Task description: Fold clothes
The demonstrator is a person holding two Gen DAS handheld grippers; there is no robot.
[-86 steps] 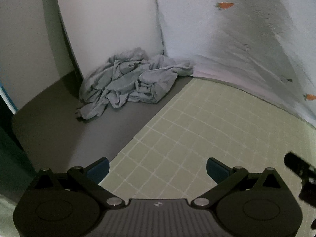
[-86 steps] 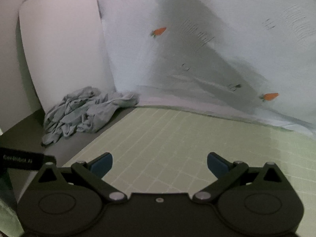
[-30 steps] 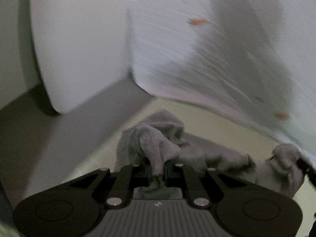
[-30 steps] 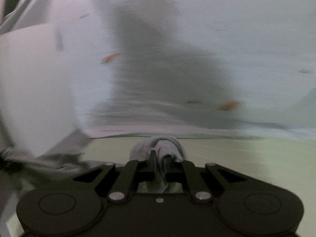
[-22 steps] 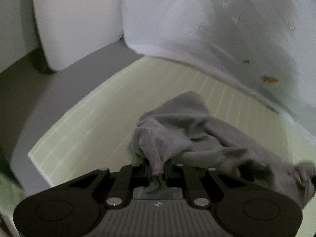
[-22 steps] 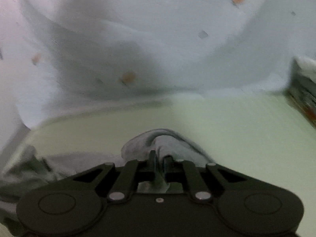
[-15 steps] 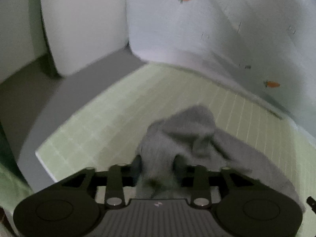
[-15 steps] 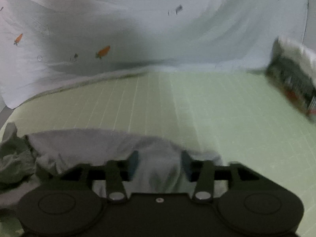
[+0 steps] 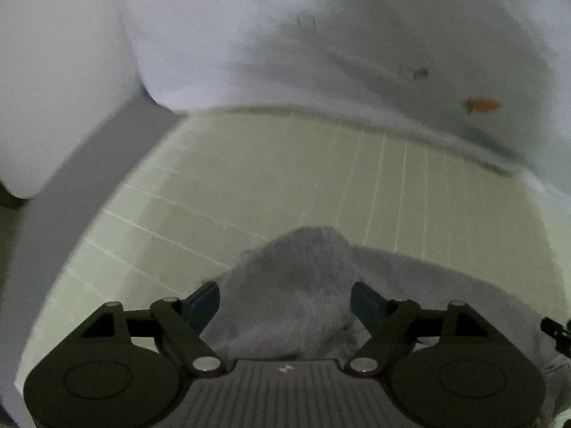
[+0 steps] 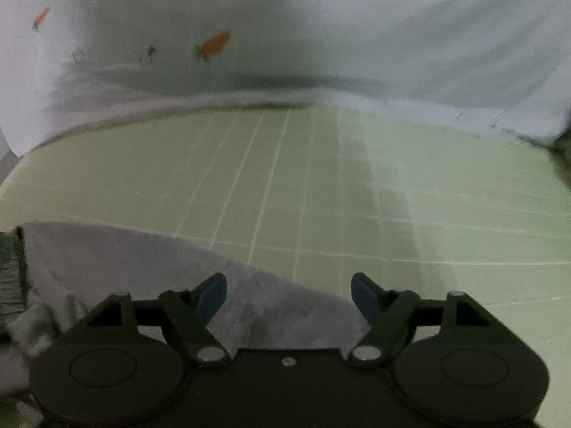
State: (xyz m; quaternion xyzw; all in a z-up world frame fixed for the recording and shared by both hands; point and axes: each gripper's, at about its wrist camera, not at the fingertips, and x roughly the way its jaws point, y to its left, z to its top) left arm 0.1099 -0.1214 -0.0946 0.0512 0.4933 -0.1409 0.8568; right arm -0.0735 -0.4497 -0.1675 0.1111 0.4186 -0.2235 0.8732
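We see our left black two-finger gripper (image 9: 285, 301) spread wide, gripping nothing | our right black two-finger gripper (image 10: 289, 297) likewise wide apart | the crumpled grey cloth garment (image 9: 307, 285) lies on the pale green gridded mat (image 9: 285, 178), bunched between both sets of blue fingertips (image 10: 214, 296) | white carrot-print sheet (image 10: 321, 35) behind.

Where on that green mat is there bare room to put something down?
The green grid mat is bare between the grey garment and the carrot-print sheet behind it. It is crowded by the left gripper and right gripper, where the garment lies.
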